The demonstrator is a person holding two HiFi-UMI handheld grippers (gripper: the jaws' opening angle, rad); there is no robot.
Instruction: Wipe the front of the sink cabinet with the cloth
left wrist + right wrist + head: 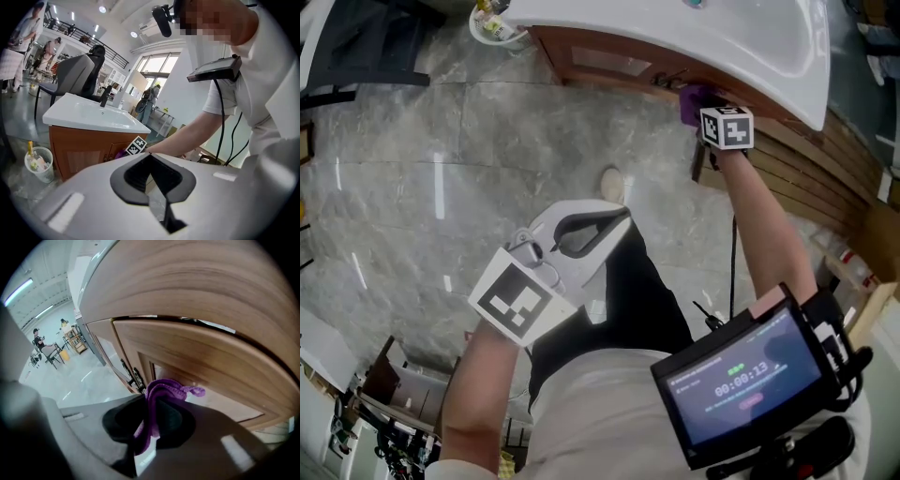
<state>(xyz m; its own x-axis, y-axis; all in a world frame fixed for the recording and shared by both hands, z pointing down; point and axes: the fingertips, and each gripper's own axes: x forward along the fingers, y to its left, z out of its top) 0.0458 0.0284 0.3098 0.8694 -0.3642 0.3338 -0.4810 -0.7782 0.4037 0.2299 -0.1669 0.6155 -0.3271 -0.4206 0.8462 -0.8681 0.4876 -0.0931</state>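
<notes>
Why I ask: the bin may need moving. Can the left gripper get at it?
Probably yes: the left gripper holds nothing, and only open floor lies between it and the bin by the cabinet.

Left gripper: jaws together, nothing between them. Beyond it, wooden sink cabinet under white basin, black tap at the basin's back edge. Bin on floor by cabinet's left corner. Bare arm reaches to cabinet front, where marker cube and a scrap of purple cloth show.
</notes>
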